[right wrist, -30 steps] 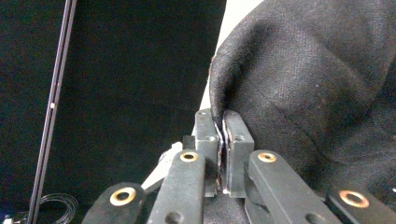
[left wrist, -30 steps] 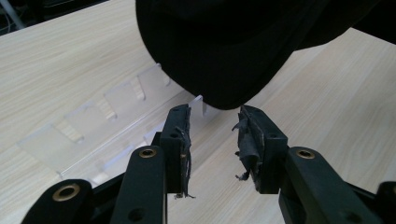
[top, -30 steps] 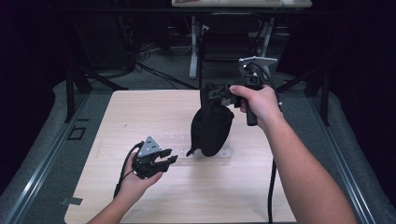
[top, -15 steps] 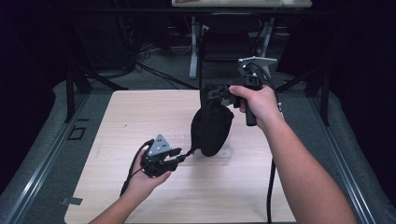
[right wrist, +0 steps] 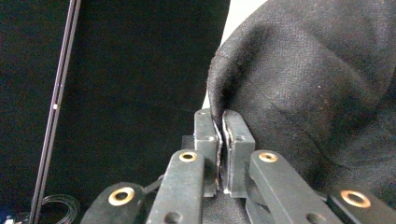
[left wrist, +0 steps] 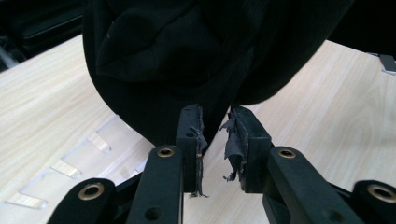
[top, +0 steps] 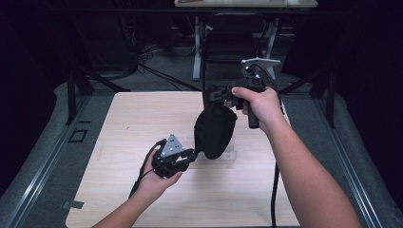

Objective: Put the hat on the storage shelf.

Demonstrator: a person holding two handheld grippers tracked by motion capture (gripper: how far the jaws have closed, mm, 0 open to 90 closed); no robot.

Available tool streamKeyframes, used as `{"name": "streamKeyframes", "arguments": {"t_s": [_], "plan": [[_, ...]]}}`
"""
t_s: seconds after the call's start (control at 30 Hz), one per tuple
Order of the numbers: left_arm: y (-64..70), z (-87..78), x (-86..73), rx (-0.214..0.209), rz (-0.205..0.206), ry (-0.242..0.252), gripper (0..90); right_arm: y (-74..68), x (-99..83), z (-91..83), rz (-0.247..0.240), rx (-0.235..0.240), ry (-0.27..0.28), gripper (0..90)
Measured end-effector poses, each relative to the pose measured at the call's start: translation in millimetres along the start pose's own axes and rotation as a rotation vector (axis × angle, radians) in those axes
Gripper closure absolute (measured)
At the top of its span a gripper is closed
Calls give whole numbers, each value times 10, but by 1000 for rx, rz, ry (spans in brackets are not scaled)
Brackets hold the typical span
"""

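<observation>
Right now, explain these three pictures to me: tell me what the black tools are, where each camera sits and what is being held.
A person holds a two-jaw gripper in each hand. The high view looks down on a wooden table. The other two cameras ride on the grippers, looking along their black jaws. The right gripper has its jaws shut on the top edge of a black cloth bag, lifting it. The left gripper reaches the bag's bottom corner, jaws open around it. Under the bag, a clear plastic piece lies on the table.

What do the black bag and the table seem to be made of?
Bag: probably woven cloth, matte; a coarse weave and soft folds show, with a stitched edge. Table: light wood or wood-look laminate, smooth; pale straight grain lines show, so which one stays open.
</observation>
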State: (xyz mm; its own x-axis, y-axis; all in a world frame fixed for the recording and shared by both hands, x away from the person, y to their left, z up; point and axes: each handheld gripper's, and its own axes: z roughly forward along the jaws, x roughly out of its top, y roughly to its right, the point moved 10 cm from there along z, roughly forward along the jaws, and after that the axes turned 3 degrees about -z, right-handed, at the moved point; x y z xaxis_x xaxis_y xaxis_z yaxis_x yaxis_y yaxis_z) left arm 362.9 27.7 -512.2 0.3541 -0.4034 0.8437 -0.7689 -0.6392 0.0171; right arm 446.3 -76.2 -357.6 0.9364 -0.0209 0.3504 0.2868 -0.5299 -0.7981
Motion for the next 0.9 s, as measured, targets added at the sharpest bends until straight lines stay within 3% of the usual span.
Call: {"name": "streamKeyframes", "arguments": {"t_s": [0.67, 0.9], "plan": [[4, 49, 42, 40, 54, -14, 807, -31, 4, 22, -2, 9, 3, 842], [-11, 30, 29, 53, 71, -21, 819, -117, 3, -58, -23, 23, 13, 816]]}}
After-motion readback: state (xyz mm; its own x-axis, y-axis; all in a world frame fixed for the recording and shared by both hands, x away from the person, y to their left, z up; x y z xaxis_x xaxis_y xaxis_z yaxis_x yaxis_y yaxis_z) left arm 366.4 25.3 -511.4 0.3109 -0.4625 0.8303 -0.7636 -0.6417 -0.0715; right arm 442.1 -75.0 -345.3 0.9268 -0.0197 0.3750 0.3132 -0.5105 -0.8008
